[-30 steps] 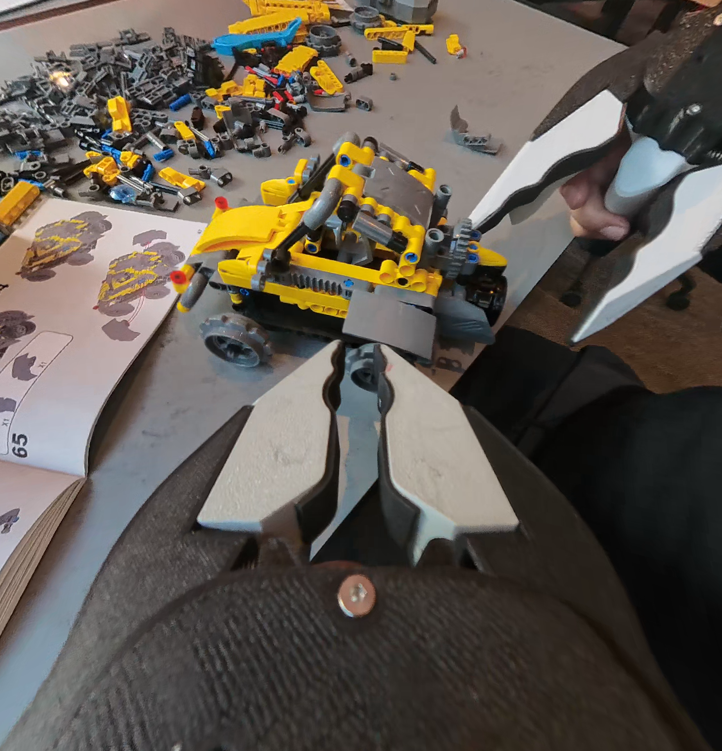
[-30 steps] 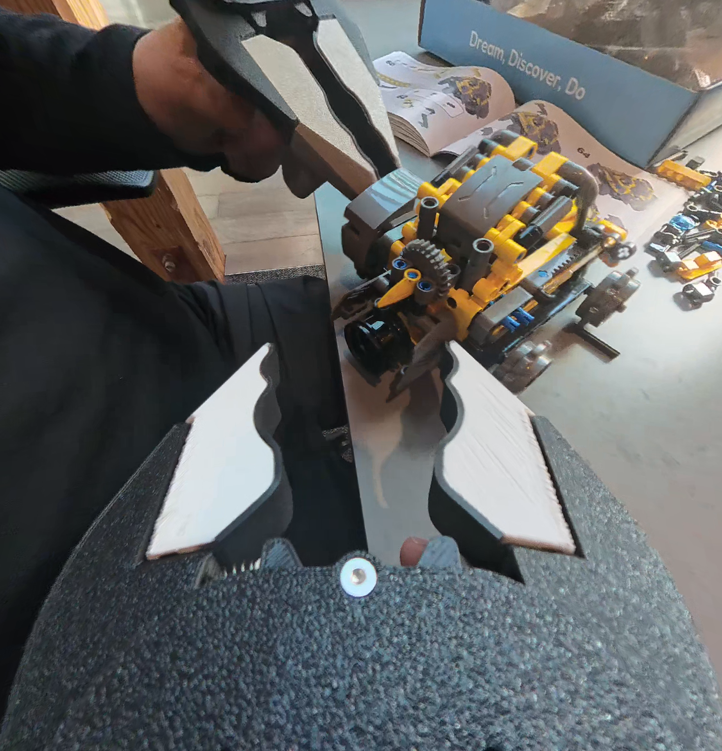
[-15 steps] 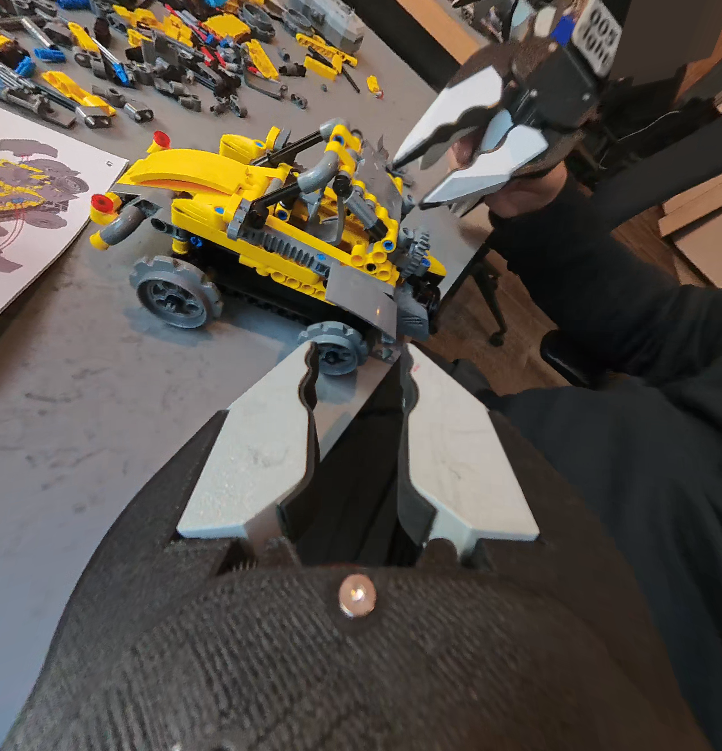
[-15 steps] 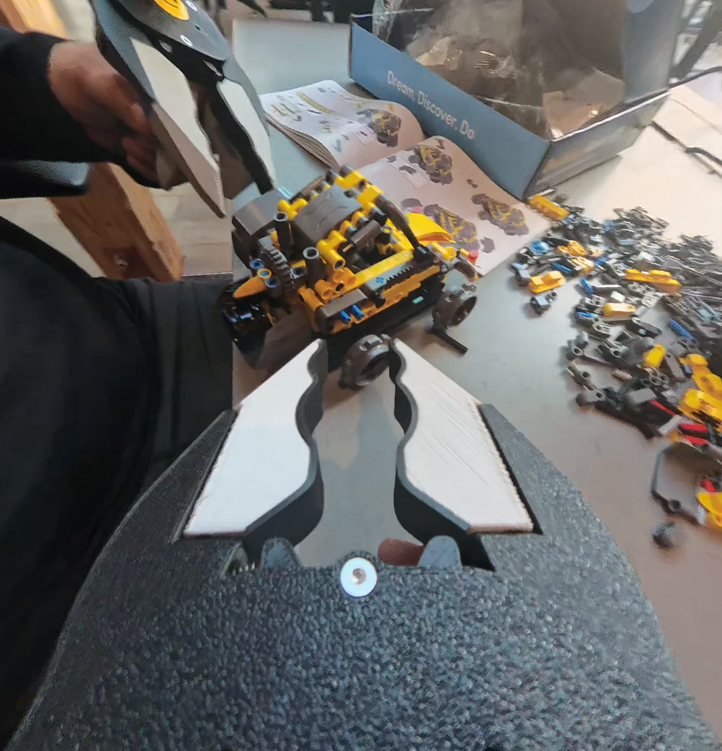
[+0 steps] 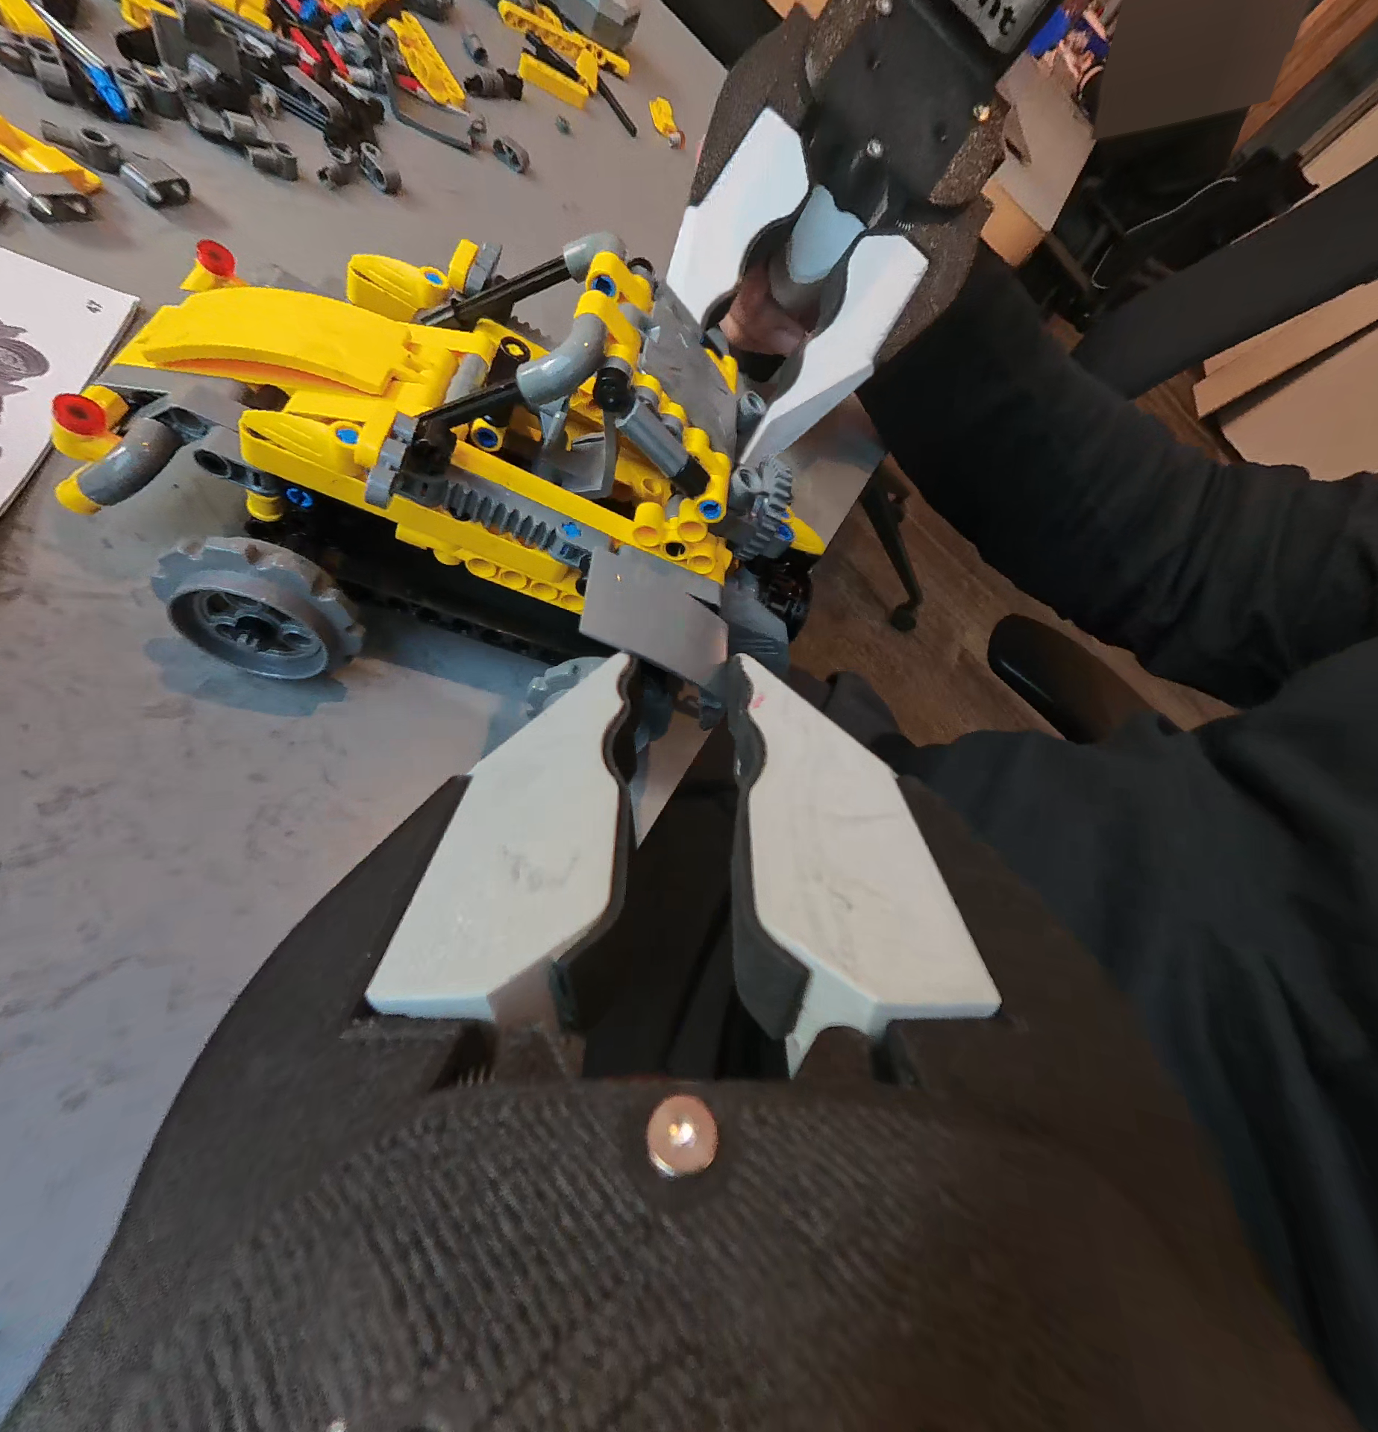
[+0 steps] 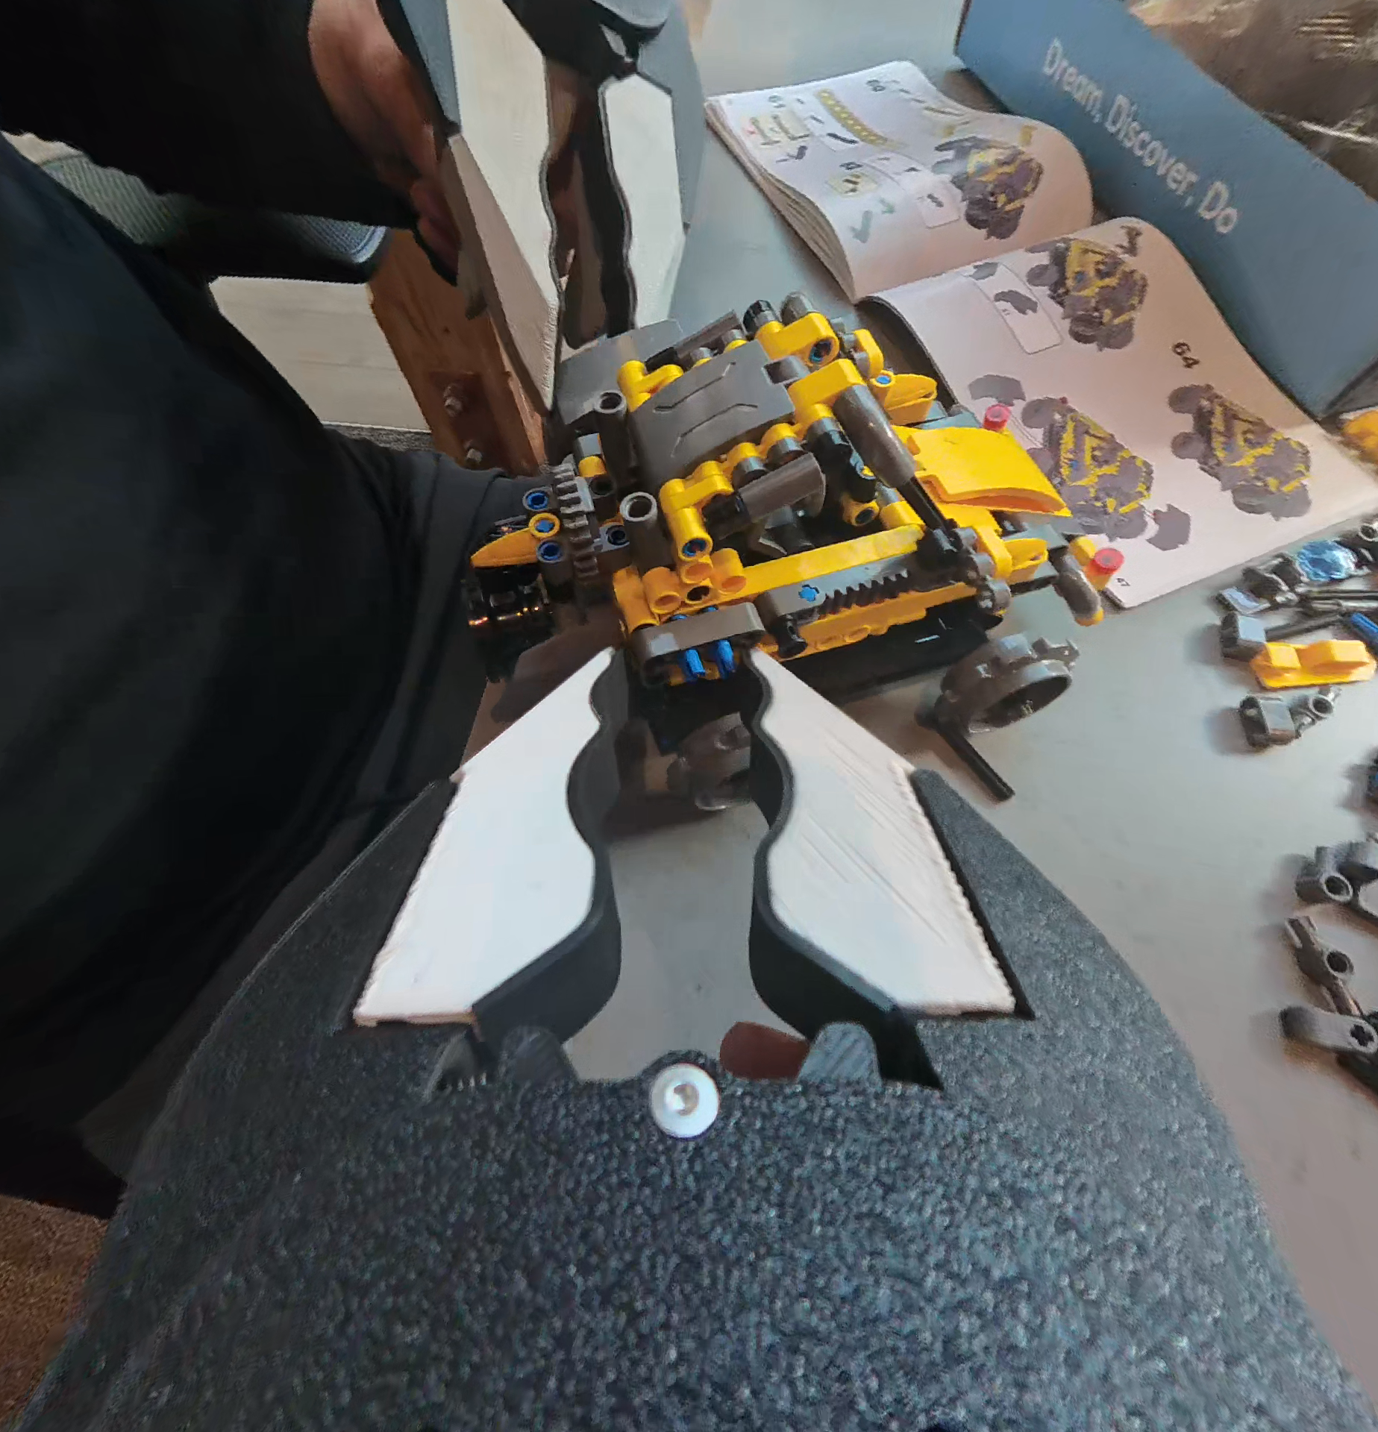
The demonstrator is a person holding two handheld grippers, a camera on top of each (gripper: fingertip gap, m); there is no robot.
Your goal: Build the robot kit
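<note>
A yellow and grey toy car (image 5: 468, 457) built of bricks stands on the grey table (image 5: 166, 814), its rear end at the table's near edge. The left gripper (image 5: 682, 670) has its jaws a little apart, the tips either side of the grey panel (image 5: 654, 612) at the car's rear corner; whether they touch it is hard to tell. The right gripper (image 6: 682, 666) is also parted, its tips at the car's other side by the blue pins (image 6: 705, 659), above a wheel (image 6: 709, 763). An open instruction booklet (image 6: 1057, 372) and loose parts (image 5: 298, 101) lie beyond the car.
</note>
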